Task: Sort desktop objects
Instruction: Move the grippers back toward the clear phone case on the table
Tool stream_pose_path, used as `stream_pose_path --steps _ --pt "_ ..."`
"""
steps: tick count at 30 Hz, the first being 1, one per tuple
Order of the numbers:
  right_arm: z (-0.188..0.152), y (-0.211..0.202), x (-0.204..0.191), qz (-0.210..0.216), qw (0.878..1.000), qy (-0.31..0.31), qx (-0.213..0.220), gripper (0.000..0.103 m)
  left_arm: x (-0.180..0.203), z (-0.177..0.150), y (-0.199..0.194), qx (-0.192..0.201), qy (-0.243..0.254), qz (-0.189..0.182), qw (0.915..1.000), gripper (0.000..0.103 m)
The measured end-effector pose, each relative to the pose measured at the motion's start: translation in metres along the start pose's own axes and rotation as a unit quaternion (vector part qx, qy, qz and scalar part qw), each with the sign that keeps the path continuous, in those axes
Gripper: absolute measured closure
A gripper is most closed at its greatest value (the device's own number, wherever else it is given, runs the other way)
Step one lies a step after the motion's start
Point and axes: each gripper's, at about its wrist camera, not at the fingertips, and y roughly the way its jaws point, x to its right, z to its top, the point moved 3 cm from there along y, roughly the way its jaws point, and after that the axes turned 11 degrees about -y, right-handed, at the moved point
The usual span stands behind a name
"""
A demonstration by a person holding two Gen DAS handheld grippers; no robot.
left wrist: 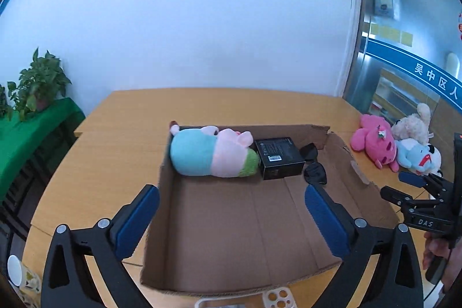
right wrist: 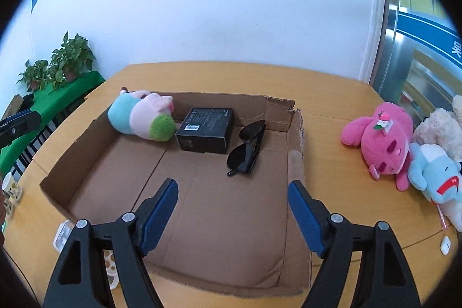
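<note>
An open cardboard box (left wrist: 245, 235) (right wrist: 202, 184) lies on the wooden table (left wrist: 115, 134). At its far end sit a blue, pink and green plush toy (left wrist: 208, 152) (right wrist: 141, 120), a small black carton (left wrist: 278, 158) (right wrist: 206, 129) and dark sunglasses (left wrist: 314, 166) (right wrist: 248, 152). My left gripper (left wrist: 231, 192) hovers open over the box's near half, with nothing between its blue pads. My right gripper (right wrist: 232, 185) is also open and empty above the box's near right part. In the left wrist view the right gripper (left wrist: 404, 188) appears beyond the box's right wall.
A pink plush (right wrist: 381, 140), a cream plush (right wrist: 439, 129) and a light blue plush (right wrist: 439, 175) lie on the table right of the box. A phone case (left wrist: 277, 299) and a paper cup (left wrist: 14, 270) sit near the front edge. Potted plants (right wrist: 72, 57) stand at far left.
</note>
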Motion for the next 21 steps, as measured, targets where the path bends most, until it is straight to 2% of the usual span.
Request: stream_pose_path --steps 6,9,12,14,16,21 --pt "-0.013 -0.021 -0.023 0.029 0.999 -0.01 0.012 0.025 -0.017 -0.019 -0.015 -0.01 0.012 0.01 0.9998 0.001" --pt "-0.024 -0.034 -0.047 0.103 0.994 -0.014 0.021 0.025 -0.03 -0.037 -0.019 -0.037 0.004 -0.005 0.9993 0.001" --pt "-0.046 -0.038 -0.075 0.206 0.978 -0.015 0.016 0.024 -0.046 -0.064 -0.018 -0.072 -0.008 -0.017 0.9972 0.001" --pt "-0.064 -0.03 -0.095 0.273 0.962 -0.007 -0.005 0.025 -0.055 -0.083 -0.015 -0.102 -0.017 -0.026 0.9943 0.001" --pt "-0.077 -0.016 -0.108 0.296 0.955 -0.007 -0.022 0.025 -0.064 -0.102 -0.013 -0.127 -0.03 -0.039 0.9907 0.001" --pt "-0.093 0.03 -0.128 0.319 0.945 0.022 -0.073 0.025 -0.08 -0.128 0.004 -0.173 -0.064 -0.076 0.9798 0.002"
